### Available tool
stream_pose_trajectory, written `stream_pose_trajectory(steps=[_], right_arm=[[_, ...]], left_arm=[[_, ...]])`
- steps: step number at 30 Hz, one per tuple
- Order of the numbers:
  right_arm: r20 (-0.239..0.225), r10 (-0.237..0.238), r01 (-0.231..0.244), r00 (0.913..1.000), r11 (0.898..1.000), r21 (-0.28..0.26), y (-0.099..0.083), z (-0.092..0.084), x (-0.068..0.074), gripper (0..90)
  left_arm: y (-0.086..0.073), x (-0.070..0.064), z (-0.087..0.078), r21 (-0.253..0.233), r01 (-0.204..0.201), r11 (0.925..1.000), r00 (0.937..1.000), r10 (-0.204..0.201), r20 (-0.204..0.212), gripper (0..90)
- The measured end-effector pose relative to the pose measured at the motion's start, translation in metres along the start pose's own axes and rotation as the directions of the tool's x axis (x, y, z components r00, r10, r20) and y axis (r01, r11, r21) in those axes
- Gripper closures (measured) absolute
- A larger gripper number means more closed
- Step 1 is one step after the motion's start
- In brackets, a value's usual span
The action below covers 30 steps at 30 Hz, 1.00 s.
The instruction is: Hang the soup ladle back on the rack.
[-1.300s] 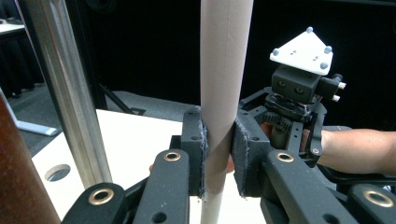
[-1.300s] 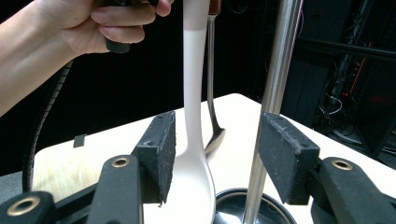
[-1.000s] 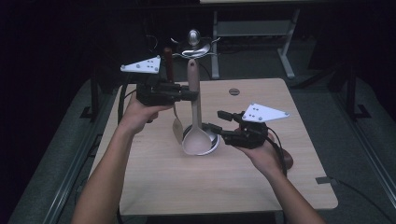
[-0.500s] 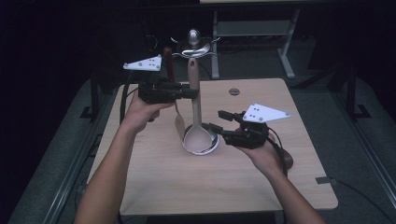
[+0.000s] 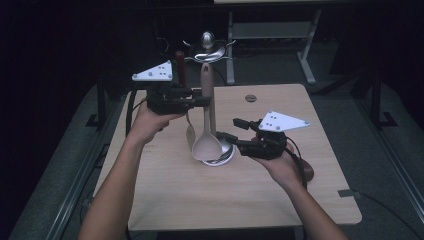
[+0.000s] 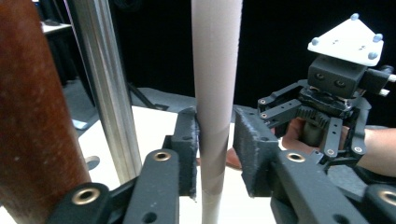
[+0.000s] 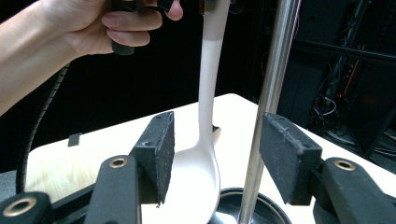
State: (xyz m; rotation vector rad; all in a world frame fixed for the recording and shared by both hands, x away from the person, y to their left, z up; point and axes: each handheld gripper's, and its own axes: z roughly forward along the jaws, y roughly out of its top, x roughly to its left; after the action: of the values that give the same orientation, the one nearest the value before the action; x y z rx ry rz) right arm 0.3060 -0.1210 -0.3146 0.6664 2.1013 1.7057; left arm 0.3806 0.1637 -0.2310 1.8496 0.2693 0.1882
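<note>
Legend. A utensil stand [image 5: 209, 50] rises from a round base on the wooden surface [image 5: 210, 200]. A pale ladle [image 5: 207, 145] hangs upright beside the stand's steel pole [image 6: 105, 88], its handle top at the upper hooks and its bowl just above the base.

My left gripper [image 5: 197, 102] sits level at the ladle's handle. Its fingers [image 6: 187, 149] have just been opening: in the left gripper view one pad touches the handle, the other stands off with a visible gap, so the handle lies between them unclamped. A brown-handled utensil [image 6: 32, 116] hangs close by on the same stand.

My right gripper [image 5: 231, 130] waits low beside the base, its fingers [image 7: 156, 149] apart; in the right gripper view the pole and the ladle's bowl lie beyond them, neither gripped.

Progress, as I judge it: the hanging of the ladle looks essentially done, since it appears to hang on its own while my left fingers release. What remains is to open fully, draw the left gripper back without swinging the handle, and clear the right one. Whether the hook truly carries the ladle I cannot tell.
</note>
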Motion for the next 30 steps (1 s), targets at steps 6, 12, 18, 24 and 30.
stream_pose_trajectory(steps=[6,12,18,24,30], right_arm=[[0.005,0.0,0.0,1.0,1.0,0.001,0.0,0.0,-0.001,44.3],[0.009,-0.001,0.001,1.0,1.0,0.0,-0.001,-0.001,-0.002,44.2],[0.011,-0.002,0.002,0.9999,1.0,0.001,-0.001,0.001,-0.002,44.2],[0.015,-0.002,0.002,0.9999,1.0,0.006,-0.002,0.001,-0.003,44.3],[0.017,-0.001,0.001,0.9998,1.0,0.009,-0.002,0.001,-0.003,44.4]], left_arm=[[0.002,-0.003,-0.009,-0.024,0.0,0.9997,0.9983,-0.001,-0.058,62.5],[0.004,-0.007,-0.02,-0.046,0.005,0.9989,0.9972,-0.009,-0.074,64.5],[0.008,-0.012,-0.033,-0.072,-0.013,0.9973,0.9979,0.008,-0.063,87.4],[0.021,-0.023,-0.038,-0.094,-0.022,0.9953,0.9987,0.018,-0.048,90.0],[0.043,-0.037,-0.037,-0.102,-0.053,0.9934,0.9969,0.047,-0.063,90.0]])
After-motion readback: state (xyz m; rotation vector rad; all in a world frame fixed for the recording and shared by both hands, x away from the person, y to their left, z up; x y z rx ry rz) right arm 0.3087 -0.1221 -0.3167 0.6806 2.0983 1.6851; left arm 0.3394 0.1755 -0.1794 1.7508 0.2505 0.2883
